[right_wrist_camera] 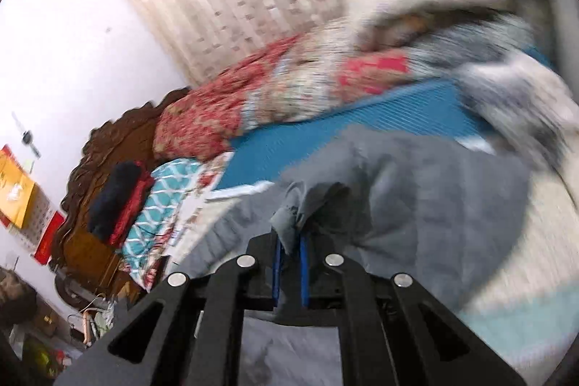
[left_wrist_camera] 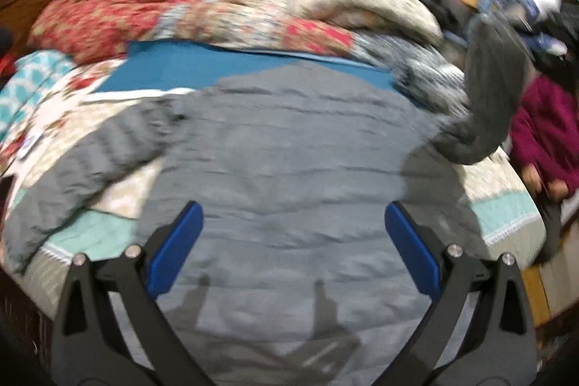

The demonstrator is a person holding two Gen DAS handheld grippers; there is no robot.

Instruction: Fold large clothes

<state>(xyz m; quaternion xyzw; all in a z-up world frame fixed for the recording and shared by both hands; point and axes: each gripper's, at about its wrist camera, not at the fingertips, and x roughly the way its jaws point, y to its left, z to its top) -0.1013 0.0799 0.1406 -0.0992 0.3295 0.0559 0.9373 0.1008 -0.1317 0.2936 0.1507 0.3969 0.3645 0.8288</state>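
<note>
Bedding-covered bed (left_wrist_camera: 506, 205) carries a grey quilted jacket (left_wrist_camera: 289, 151), lying lengthwise ahead of the spread left gripper (left_wrist_camera: 293, 234); the right gripper (right_wrist_camera: 289, 263) pinches its lifted sleeve (left_wrist_camera: 492, 89).

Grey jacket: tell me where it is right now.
The grey jacket lies spread on the bed before the blue mat; the right gripper pinches one sleeve.

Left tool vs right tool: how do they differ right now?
The left tool is open, blue pads spread wide, holding nothing; the right tool is shut on a fold of the gray jacket. The left hovers over the jacket's flat back; the right lifts a sleeve clear of the bed. The left view is level; the right is tilted. Both have black frames and blue pads.
</note>
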